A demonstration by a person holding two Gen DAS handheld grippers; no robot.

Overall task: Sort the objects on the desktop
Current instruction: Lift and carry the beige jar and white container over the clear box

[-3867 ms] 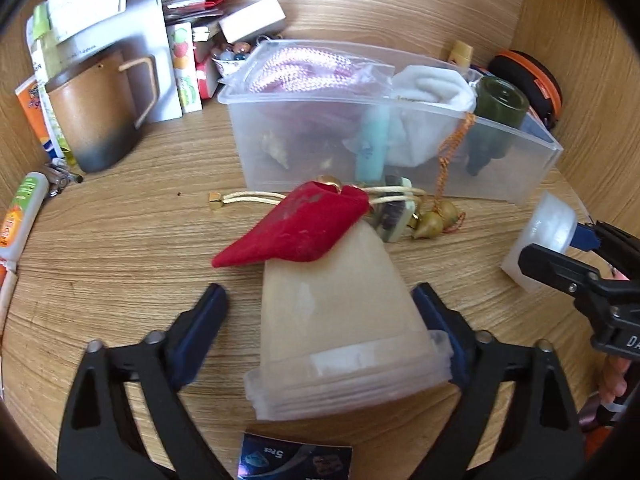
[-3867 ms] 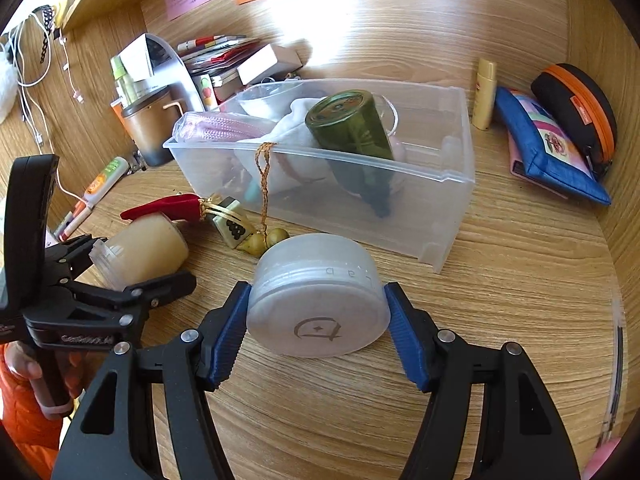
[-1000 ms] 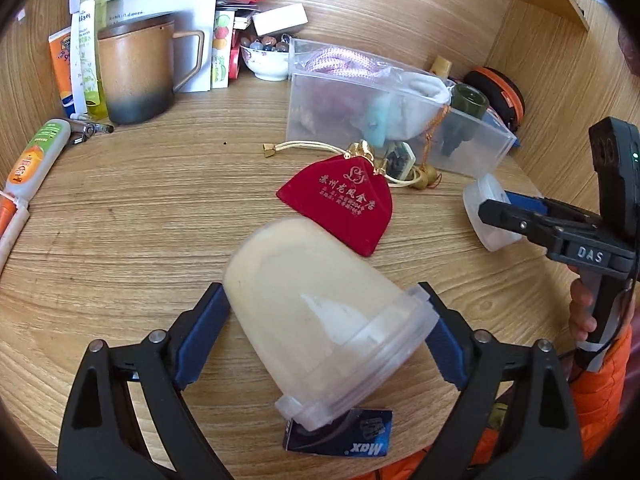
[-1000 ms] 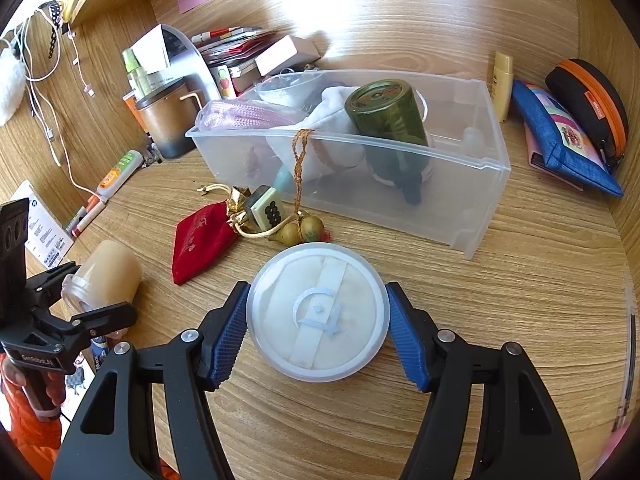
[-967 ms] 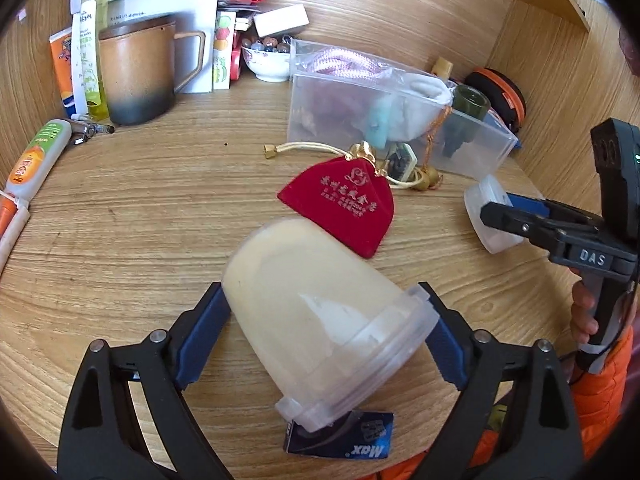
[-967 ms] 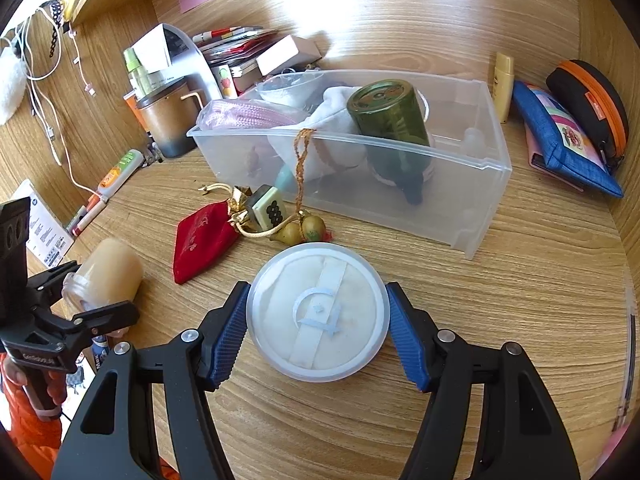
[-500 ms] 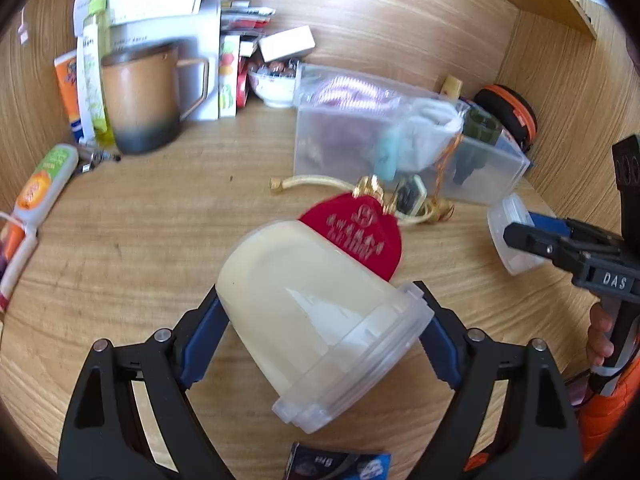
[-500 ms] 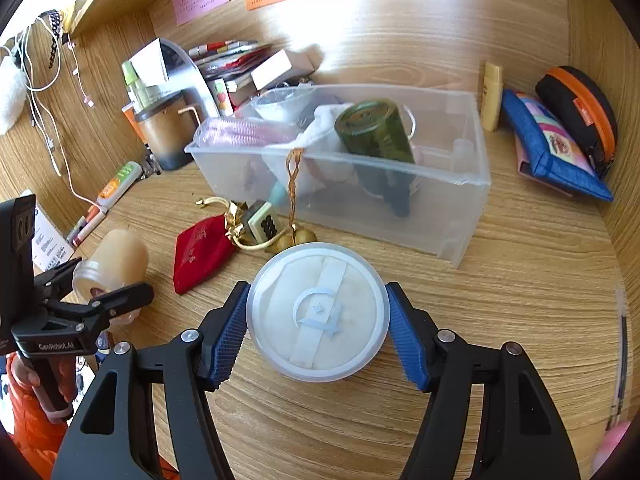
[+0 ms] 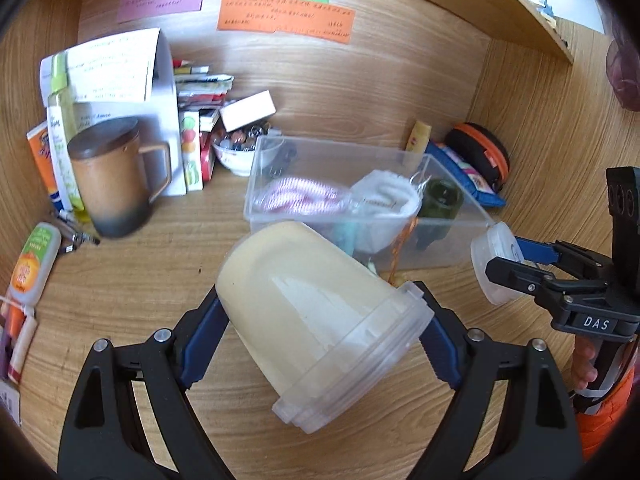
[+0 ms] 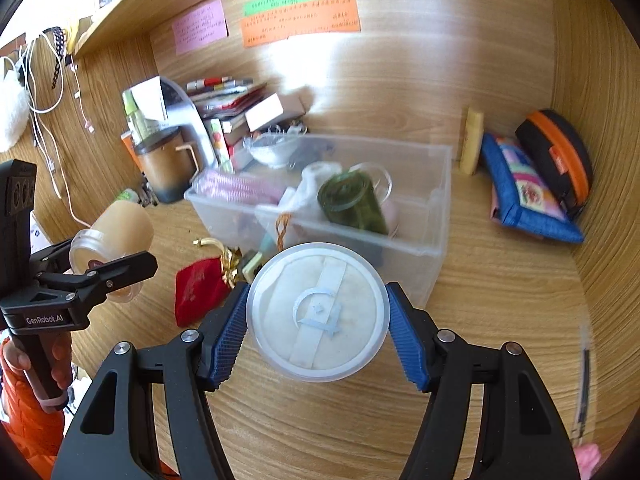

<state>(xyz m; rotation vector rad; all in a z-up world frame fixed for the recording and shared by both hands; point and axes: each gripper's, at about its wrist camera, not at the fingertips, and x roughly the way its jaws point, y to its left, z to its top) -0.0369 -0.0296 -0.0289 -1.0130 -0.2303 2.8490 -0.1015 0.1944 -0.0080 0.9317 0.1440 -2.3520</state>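
Observation:
My left gripper (image 9: 320, 328) is shut on a translucent cream jar (image 9: 316, 316), held tilted above the desk with its open rim toward the camera; the jar also shows in the right wrist view (image 10: 112, 236). My right gripper (image 10: 318, 316) is shut on the jar's round white lid (image 10: 318, 312), inner side toward the camera; the lid also shows in the left wrist view (image 9: 494, 264). A clear plastic bin (image 10: 436, 216) with a green bottle (image 10: 352, 200), pink cord and white cloth stands behind. A red pouch (image 10: 198, 292) lies on the desk.
A brown lidded mug (image 9: 114, 184), books and boxes stand at the back left. A blue pouch (image 10: 524, 196) and an orange-trimmed case (image 10: 560, 160) lie at the right wall. Tubes (image 9: 34, 264) lie at the left edge. Sticky notes hang on the back wall.
Both grippers have risen and tipped up, so more of the back wall shows. The jar and the lid stay gripped. The red pouch is now hidden behind the jar in the left view.

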